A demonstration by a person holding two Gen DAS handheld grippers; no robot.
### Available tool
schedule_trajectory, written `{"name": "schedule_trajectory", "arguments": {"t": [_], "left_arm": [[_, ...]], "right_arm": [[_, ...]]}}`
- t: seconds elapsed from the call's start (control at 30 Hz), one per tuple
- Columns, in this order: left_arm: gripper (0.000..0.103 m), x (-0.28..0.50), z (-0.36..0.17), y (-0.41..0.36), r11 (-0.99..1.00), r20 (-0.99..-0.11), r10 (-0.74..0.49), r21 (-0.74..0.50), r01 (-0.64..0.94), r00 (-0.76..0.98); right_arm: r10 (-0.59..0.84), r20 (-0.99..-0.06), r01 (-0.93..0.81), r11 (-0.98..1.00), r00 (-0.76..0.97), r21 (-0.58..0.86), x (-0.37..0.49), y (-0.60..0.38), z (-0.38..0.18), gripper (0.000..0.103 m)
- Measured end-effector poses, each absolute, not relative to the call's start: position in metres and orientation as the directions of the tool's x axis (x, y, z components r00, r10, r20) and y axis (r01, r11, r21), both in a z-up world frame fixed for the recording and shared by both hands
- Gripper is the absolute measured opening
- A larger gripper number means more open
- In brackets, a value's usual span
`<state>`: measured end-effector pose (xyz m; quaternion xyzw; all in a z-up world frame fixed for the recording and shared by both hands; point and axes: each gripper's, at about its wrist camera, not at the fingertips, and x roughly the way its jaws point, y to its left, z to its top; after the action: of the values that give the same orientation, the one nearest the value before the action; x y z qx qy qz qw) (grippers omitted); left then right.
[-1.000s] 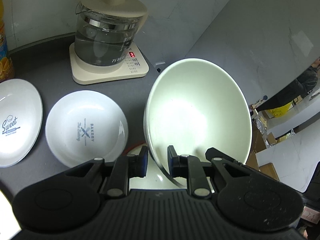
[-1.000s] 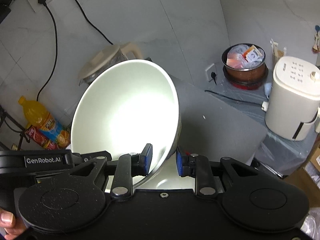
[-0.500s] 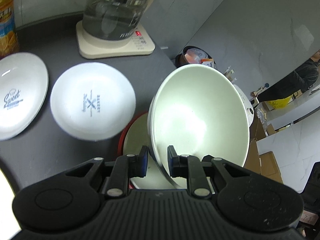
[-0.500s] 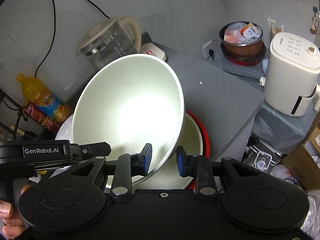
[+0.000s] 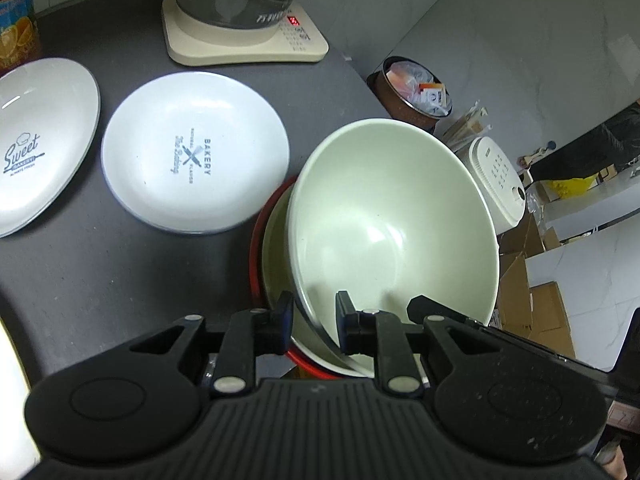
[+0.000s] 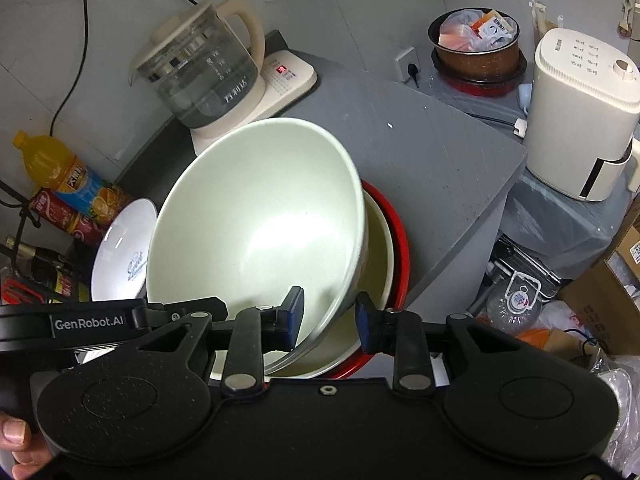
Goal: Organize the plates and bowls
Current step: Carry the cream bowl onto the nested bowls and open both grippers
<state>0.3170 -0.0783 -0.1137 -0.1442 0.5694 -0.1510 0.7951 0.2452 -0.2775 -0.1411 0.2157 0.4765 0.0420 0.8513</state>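
A large pale green bowl is held tilted by both grippers, one on each side of its rim. My left gripper is shut on the near rim; my right gripper is shut on the opposite rim of the same bowl. The bowl hangs just above a red-rimmed bowl with a cream inside, which also shows in the right wrist view. Two white plates lie on the dark counter: a "Bakery" plate and a "Sweet" plate, the latter also in the right wrist view.
A glass kettle on a cream base stands at the back of the counter. An orange drink bottle and cans stand at the left. Beyond the counter's right edge are a white appliance and a pot of packets.
Both grippers have carried the green bowl downward and toward the red-rimmed bowl, which has come into view beneath it. The kettle has shifted toward the top of the views.
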Motion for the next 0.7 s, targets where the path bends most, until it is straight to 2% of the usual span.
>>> {"name": "schedule_trajectory", "arguments": {"t": [0.4,0.5,0.63,0.7], "left_arm": [[0.025,0.325,-0.114,-0.081,0.917,-0.876,-0.396,-0.395,0.062,0.275],[0.034,0.327,-0.112,-0.083,0.915,-0.877,-0.402,-0.398,0.07,0.262],[0.05,0.328,-0.108,-0.084,0.928,-0.886,-0.371,-0.362,0.085,0.279],[0.051,0.329,-0.105,-0.082,0.933,-0.884,-0.36,-0.35,0.087,0.3]], "right_arm": [[0.273,-0.803,0.131,0.909,0.53,0.396,0.254,-0.279,-0.136,0.043],[0.26,-0.794,0.138,0.909,0.55,0.394,0.252,-0.283,-0.131,0.049],[0.256,-0.785,0.14,0.907,0.564,0.396,0.253,-0.288,-0.129,0.05],[0.256,-0.782,0.141,0.906,0.568,0.399,0.254,-0.289,-0.127,0.05]]}}
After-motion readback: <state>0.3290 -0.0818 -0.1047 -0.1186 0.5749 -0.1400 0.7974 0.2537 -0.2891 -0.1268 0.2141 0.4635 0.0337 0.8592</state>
